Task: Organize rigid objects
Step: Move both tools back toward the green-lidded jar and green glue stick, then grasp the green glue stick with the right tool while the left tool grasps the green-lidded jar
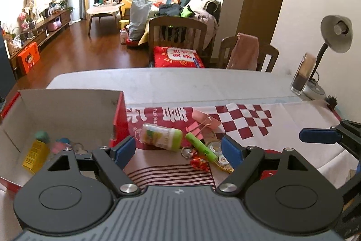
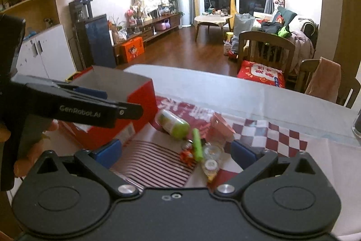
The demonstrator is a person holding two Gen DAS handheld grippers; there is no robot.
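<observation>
A red cardboard box point(image 1: 119, 114) point(image 2: 140, 110) stands open at the table's left; inside lie a yellow pack point(image 1: 36, 155) and small pink and teal items. Right of it lies a pile: a clear jar with a green lid point(image 1: 161, 137) point(image 2: 174, 122), a green tube point(image 1: 200, 147) point(image 2: 197, 145), a pink binder clip point(image 1: 204, 120) point(image 2: 220, 125), a key ring point(image 1: 187, 153), a red trinket point(image 1: 199, 164) and tape rolls point(image 1: 222, 157) point(image 2: 211, 164). My left gripper point(image 1: 179, 151) is open and empty just before the pile. My right gripper point(image 2: 176, 154) is open and empty, low over the pile.
A red-and-white printed cloth point(image 1: 243, 125) covers the table's near part. A desk lamp point(image 1: 336, 35) and a glass container point(image 1: 303, 73) stand at the far right. Two wooden chairs point(image 1: 178, 35) are behind the table. The left gripper's body point(image 2: 67, 105) shows at the right wrist view's left.
</observation>
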